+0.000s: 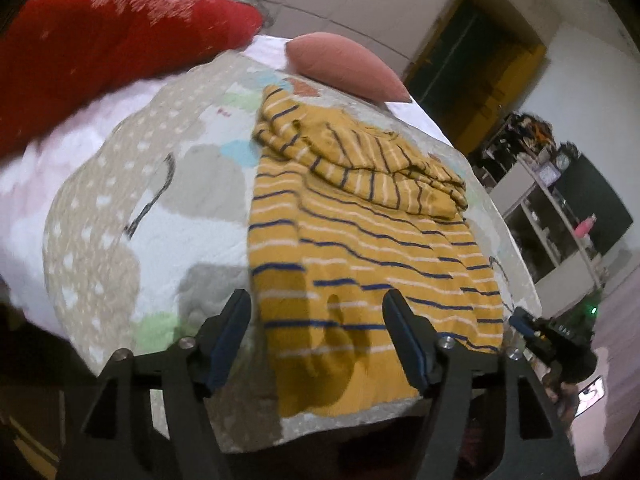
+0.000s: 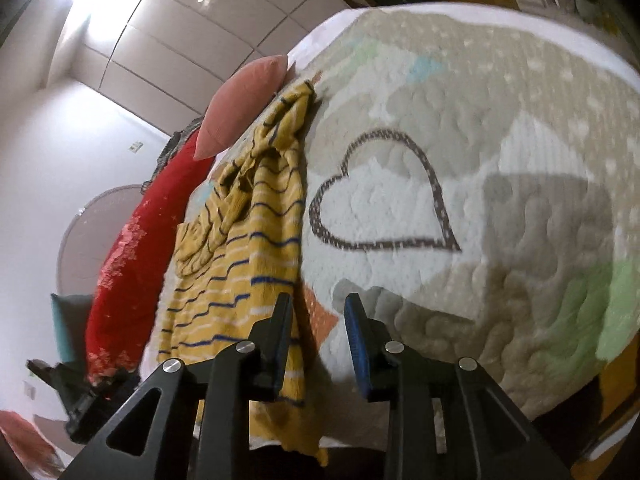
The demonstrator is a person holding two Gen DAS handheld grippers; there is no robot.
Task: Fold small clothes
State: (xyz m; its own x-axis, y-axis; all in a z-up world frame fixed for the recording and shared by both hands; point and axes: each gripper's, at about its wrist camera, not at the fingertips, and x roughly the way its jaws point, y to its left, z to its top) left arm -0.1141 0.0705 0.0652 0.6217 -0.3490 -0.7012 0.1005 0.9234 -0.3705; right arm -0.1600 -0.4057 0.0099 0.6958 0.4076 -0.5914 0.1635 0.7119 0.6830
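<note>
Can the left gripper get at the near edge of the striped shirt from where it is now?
Probably yes. The left gripper has its fingers apart with nothing between them, and the striped shirt lies flat on the quilt right ahead. Nothing covers its near edge.

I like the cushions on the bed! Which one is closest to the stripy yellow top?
The small pink cushion. It sits right by the far end of the stripy yellow top, while the big red cushion lies off to the side.
</note>
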